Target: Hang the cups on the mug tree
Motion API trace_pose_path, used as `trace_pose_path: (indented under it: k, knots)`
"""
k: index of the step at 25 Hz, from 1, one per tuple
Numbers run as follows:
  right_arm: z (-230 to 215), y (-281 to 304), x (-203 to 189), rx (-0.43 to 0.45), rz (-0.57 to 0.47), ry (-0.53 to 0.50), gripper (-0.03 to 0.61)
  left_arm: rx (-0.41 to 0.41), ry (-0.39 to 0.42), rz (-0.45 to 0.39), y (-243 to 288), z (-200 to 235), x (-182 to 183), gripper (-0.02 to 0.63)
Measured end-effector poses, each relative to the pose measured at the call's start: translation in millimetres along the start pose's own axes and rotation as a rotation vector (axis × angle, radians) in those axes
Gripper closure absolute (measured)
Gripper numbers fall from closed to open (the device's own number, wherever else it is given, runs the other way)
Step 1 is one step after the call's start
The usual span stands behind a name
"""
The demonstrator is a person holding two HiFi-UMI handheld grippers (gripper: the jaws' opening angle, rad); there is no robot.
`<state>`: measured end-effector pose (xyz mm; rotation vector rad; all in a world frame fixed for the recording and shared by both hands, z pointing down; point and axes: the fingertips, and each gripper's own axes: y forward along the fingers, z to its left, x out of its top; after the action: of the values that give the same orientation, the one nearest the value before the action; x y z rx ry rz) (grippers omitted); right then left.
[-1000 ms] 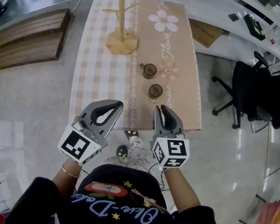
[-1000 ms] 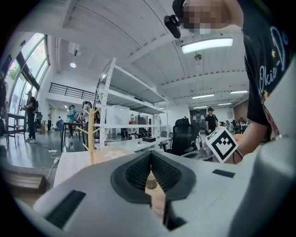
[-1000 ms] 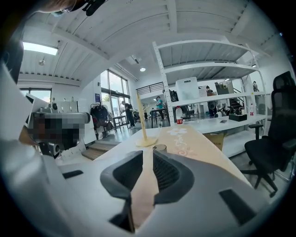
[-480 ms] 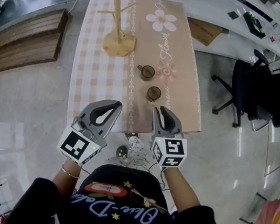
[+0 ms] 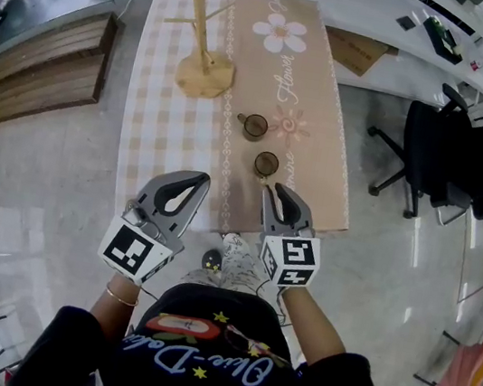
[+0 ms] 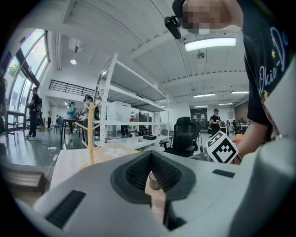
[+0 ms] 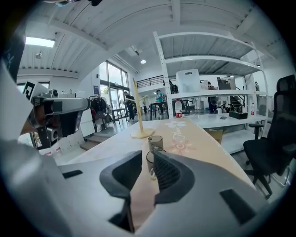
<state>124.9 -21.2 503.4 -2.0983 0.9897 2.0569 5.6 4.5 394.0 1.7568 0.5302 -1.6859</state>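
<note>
So the long table (image 5: 165, 129) took up most of the head view, covered with a cloth that was checked on the left and tan with flower prints on the right. A low wooden platform (image 5: 42, 72) sat on the floor off its left side, and a black office chair (image 5: 440, 157) stood off to the right.

The wooden mug tree (image 5: 203, 53) stood upright at the far end of the table with nothing hanging on its pegs.

Both grippers hovered at the near edge of the table. The left gripper (image 5: 198, 177) had its pads pressed together at the tips, nothing pinched in them. The right gripper (image 5: 275, 187) had its jaws spread a little with nothing between them, and it pointed at the cups.

The two glass cups sat upright on the tan half, apart from each other. The nearer cup (image 5: 267, 163) was just ahead of the right gripper's tips, not touching them. The farther cup (image 5: 255, 126) sat between it and the mug tree.
</note>
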Motion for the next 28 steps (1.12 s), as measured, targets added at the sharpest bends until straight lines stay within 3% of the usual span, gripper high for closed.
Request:
trace_pose_path:
  k: [16, 28]
  knots:
    - [-4.7, 16.6, -16.4, 0.011, 0.069, -0.051, 0.494, 0.037, -0.004, 0.015, 3.1, 10.3, -2.6, 0.606]
    - [-2.6, 30.8, -29.2, 0.023, 0.125, -0.03, 0.494, 0.077, 0.009, 0.015, -5.0, 20.2, -3.6, 0.606]
